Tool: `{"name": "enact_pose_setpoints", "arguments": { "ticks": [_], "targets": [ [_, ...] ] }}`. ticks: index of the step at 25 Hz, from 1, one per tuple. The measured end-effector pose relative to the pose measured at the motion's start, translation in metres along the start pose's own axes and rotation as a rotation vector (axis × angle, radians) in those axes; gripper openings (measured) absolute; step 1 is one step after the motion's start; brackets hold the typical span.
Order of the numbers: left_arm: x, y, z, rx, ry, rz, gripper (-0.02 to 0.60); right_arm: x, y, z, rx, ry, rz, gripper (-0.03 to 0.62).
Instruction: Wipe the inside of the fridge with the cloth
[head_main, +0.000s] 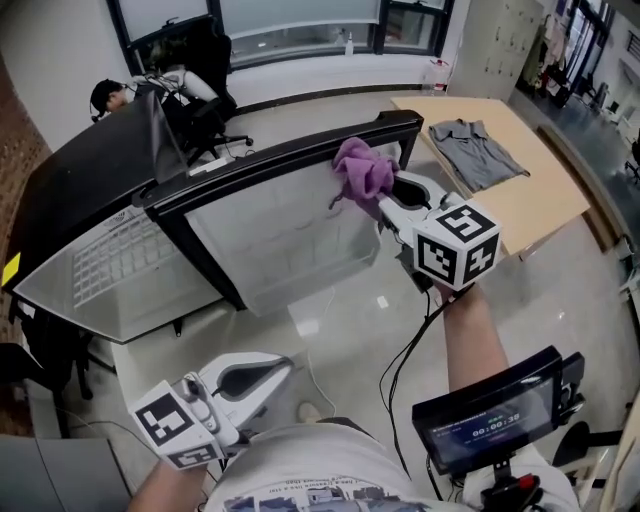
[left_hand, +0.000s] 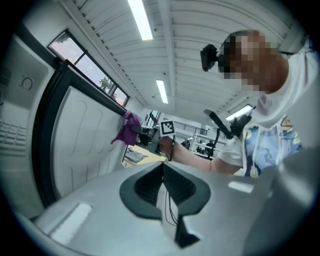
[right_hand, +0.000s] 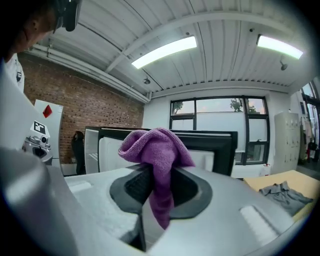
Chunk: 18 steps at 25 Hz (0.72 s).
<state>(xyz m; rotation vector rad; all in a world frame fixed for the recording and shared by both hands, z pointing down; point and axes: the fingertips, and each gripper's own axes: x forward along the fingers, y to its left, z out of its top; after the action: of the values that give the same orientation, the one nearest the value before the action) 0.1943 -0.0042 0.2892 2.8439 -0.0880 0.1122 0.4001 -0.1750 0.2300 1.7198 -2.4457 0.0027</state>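
L gripper (head_main: 283, 368) sits near left, jaws pressed together w/ nothing btwn them. Fridge (head_main: 300, 155) stands far left, door swung open. Purple cloth (head_main: 362, 172) is up by the door's top edge; can't tell if touching. R gripper (head_main: 388, 196) pinches it: bulk bunched past the tips, a tail hanging btwn jaws. Far right, a grey shirt (head_main: 478, 150) lies on a table (head_main: 545, 205).
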Motion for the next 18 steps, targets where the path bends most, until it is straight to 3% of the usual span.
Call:
{"name": "enact_pose_setpoints", "arguments": {
  "ticks": [9, 18],
  "targets": [
    [0.01, -0.001, -0.002, -0.006, 0.022, -0.028, 0.006, -0.018, -0.052, -0.014, 0.034, 0.012, -0.135, 0.078],
    [0.01, -0.002, -0.001, -0.008, 0.028, -0.04, 0.006, -0.021, -0.026, -0.006, 0.049, -0.027, -0.086, 0.078]
  ]
}}
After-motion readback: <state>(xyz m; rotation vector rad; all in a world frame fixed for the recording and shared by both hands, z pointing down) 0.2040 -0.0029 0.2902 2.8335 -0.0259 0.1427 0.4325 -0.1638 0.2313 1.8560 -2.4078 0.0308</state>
